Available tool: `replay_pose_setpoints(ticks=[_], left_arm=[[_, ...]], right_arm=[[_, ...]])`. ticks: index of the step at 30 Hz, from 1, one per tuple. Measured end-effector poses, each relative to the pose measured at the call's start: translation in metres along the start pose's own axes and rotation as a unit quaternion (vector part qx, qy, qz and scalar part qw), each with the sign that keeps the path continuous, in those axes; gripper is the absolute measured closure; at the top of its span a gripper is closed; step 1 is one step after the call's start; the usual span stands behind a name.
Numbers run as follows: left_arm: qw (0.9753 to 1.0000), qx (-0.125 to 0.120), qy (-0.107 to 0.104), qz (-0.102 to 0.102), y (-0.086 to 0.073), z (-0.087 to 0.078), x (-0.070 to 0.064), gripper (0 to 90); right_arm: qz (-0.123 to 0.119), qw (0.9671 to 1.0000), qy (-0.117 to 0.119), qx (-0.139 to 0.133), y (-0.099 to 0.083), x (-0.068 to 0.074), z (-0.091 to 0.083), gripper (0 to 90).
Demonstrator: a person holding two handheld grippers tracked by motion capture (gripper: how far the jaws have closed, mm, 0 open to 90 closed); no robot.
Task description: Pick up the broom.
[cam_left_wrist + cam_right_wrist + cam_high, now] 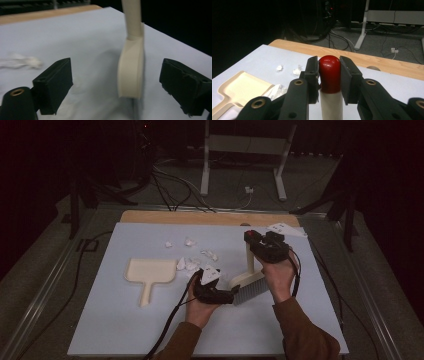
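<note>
Your right gripper (329, 75) clamps the cream, red-capped brush (248, 282), your left gripper (120, 85) gapes wide around its head, the cream plastic dustpan (150, 271) holding nothing.

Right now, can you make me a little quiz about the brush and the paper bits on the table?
1. True or false: the right gripper has its fingers shut on the red tip of the brush.
2. Which is open around the brush head without touching it: A) the left gripper B) the right gripper C) neither?
3. Fill in: the paper scraps lie between the brush and the cream ____.

Key: 1 true. 2 A. 3 dustpan.
</note>
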State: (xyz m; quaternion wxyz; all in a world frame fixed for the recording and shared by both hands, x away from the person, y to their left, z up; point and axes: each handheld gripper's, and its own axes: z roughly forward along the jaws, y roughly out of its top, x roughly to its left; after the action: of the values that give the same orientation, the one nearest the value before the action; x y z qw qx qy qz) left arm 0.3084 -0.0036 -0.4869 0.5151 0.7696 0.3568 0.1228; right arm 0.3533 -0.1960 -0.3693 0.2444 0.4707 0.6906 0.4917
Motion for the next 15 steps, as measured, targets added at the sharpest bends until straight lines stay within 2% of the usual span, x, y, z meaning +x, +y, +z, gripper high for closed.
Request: replay_pose_setpoints(ticks=[1,3,4,5,6,9,10,12,13,15], left_arm=[[0.9999,0.013,-0.005,0.003,0.001,0.007,-0.001,17.4],[0.9998,0.015,-0.011,0.000,0.001,0.009,0.000,24.4],[0.9993,0.023,-0.024,-0.014,0.000,0.014,0.002,28.0],[0.9993,0.023,-0.024,-0.014,0.000,0.014,0.002,31.9],[0.9985,0.027,-0.041,-0.025,-0.002,0.018,0.004,35.7],[0.9982,0.037,-0.043,-0.021,-0.003,0.022,0.004,45.0],[0.9972,0.040,-0.056,-0.029,-0.005,0.025,0.005,48.5],[0.9967,0.041,-0.062,-0.030,-0.005,0.026,0.006,55.6],[0.9955,0.043,-0.077,-0.035,-0.006,0.027,0.006,59.1],[0.9952,0.043,-0.082,-0.034,-0.006,0.028,0.005,63.6]], right_arm=[[-0.002,1.0000,0.002,-0.001,0.000,0.002,-0.001,70.7],[-0.003,1.0000,0.005,-0.003,0.000,0.004,-0.002,70.7],[-0.003,1.0000,0.007,-0.004,0.000,0.004,-0.002,70.7],[-0.003,1.0000,0.008,-0.005,0.000,0.005,-0.002,70.7],[-0.002,1.0000,0.007,-0.006,0.000,0.005,-0.002,70.7],[-0.001,0.9999,0.009,-0.007,-0.001,0.006,-0.002,70.7],[-0.001,0.9999,0.011,-0.008,0.000,0.006,-0.003,70.7],[-0.001,0.9999,0.013,-0.010,-0.001,0.005,-0.004,70.7],[-0.001,0.9998,0.014,-0.011,-0.001,0.005,-0.004,70.7],[-0.002,0.9998,0.016,-0.012,-0.001,0.004,-0.004,70.7]])
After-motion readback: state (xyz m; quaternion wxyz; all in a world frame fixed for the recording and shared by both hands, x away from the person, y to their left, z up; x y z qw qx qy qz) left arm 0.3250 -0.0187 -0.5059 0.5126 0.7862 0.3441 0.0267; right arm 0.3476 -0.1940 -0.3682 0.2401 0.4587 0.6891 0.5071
